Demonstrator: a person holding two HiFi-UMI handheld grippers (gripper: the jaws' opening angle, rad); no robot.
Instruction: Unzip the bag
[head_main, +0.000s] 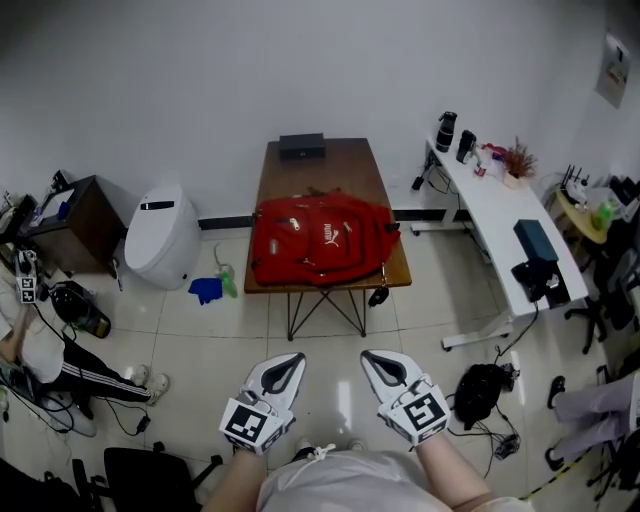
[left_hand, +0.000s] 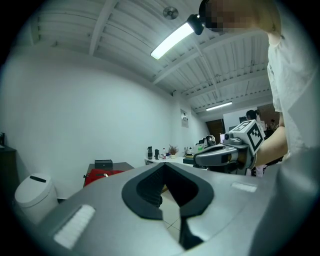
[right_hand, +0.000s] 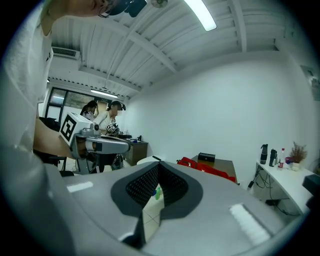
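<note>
Left tool (head_main: 294, 359) and right tool (head_main: 370, 357) both closed on nothing, side by side; red fabric backpack (head_main: 320, 238) flat on brown wooden table (head_main: 320, 162), well ahead.

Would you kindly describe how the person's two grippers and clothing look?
Both the left gripper and the right gripper have smooth light-grey shells that taper to a point, with black textured pads lining the jaws. Each carries a white cube printed with black square markers: the left cube and the right cube. The person wears a white top.
</note>
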